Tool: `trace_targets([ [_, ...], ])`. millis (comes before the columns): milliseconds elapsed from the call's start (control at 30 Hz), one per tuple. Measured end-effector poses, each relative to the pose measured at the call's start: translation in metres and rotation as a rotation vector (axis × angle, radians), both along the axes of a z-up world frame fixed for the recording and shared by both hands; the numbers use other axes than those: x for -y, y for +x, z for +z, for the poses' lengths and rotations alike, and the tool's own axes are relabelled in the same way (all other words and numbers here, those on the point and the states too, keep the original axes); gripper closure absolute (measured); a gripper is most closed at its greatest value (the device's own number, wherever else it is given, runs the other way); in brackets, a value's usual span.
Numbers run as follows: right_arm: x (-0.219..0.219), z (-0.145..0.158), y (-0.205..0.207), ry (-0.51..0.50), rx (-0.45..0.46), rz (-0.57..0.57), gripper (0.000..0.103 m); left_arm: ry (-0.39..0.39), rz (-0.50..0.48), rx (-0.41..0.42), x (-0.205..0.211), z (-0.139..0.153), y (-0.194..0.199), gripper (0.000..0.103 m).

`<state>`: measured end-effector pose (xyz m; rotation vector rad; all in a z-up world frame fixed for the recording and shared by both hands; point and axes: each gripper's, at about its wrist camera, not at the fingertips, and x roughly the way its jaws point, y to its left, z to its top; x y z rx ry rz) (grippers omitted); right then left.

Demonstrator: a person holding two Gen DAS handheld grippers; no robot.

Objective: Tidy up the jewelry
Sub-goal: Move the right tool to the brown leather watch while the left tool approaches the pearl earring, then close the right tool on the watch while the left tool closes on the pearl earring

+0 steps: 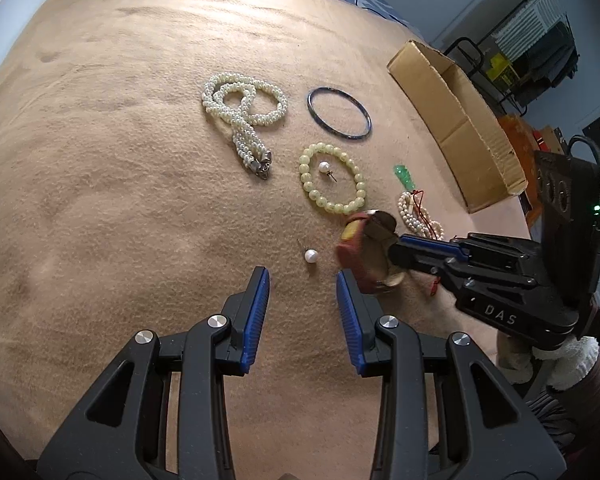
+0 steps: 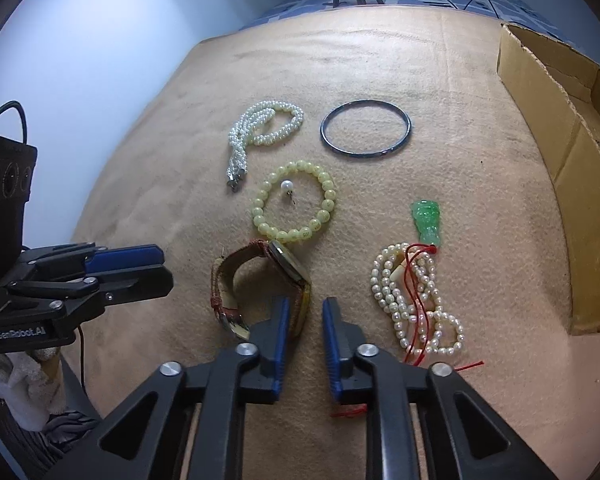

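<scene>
While the jewelry lies spread over a tan cloth (image 1: 100, 180), a watch (image 2: 260, 280) with a worn reddish-brown strap and a round gold case stands on edge near the cloth's front, beside a yellow-green bead bracelet (image 2: 294, 204). The right gripper (image 2: 306, 312) points steeply down at the watch, its blue pads clamped on the strap. The left gripper (image 1: 302, 284) tilts down too, fingers apart and empty, with a loose pearl earring (image 1: 311, 256) just ahead of them.
</scene>
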<state>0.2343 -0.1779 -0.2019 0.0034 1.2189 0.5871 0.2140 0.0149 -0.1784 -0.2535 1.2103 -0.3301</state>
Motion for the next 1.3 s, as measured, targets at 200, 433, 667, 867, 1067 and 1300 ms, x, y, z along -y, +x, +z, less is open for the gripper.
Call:
trace_targets([
  [200, 0.012, 0.006, -0.001, -0.018, 0.025, -0.015, 0.100, 0.026, -0.041, -0.003, 0.012, -0.010, 0.003, 0.068],
  [433, 0.009, 0.008, -0.004, -0.036, 0.048, 0.009, 0.100, 0.099, -0.070, 0.018, 0.025, -0.018, 0.011, 0.068],
  [667, 0.006, 0.006, -0.005, 0.003, 0.032, 0.041, 0.074, 0.125, -0.097, 0.038, 0.030, -0.022, 0.013, 0.072],
  [867, -0.004, -0.004, -0.004, -0.037, 0.026, 0.066, 0.086, 0.137, -0.114, 0.052, 0.032, -0.023, 0.016, 0.077],
  [1067, -0.003, -0.006, -0.001, -0.038, 0.030, 0.055, 0.100, 0.174, -0.146, 0.077, 0.040, -0.026, 0.016, 0.093],
  [1300, -0.005, -0.007, -0.001, -0.043, 0.042, 0.052, 0.101, 0.184, -0.162, 0.105, 0.047, -0.026, 0.015, 0.095],
])
